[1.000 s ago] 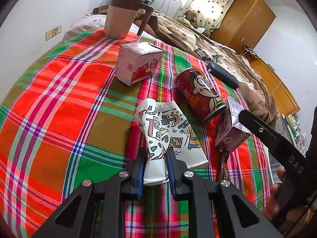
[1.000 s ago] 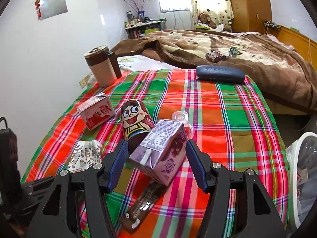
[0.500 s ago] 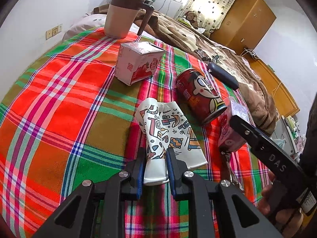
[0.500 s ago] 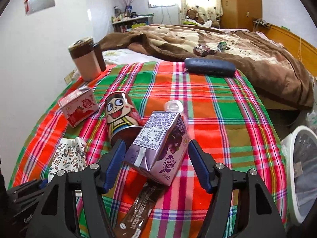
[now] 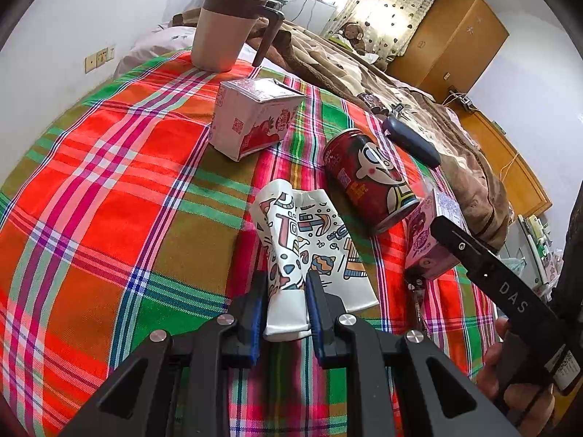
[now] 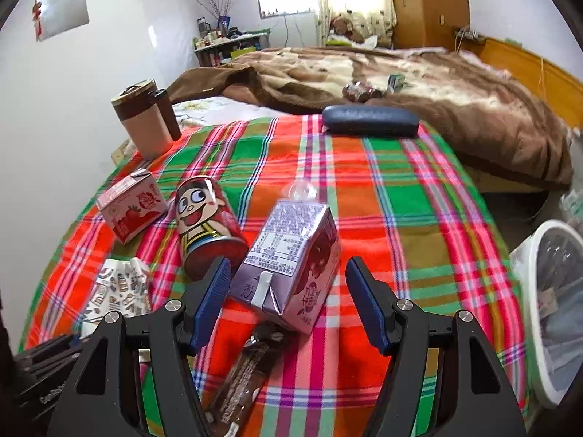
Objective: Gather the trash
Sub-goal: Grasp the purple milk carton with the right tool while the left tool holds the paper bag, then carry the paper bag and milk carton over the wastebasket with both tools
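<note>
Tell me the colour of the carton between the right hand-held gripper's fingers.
Purple carton, clearest in the right wrist view.

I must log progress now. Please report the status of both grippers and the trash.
Left gripper shut on flattened paper cup. Right gripper open, fingers straddling purple carton. Red can close beside.

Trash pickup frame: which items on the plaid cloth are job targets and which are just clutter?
Trash:
patterned paper cup, in the left tongs
purple carton, between the open right tongs
red can
strawberry carton
brown wrapper

Lying about:
mug
dark case
</note>
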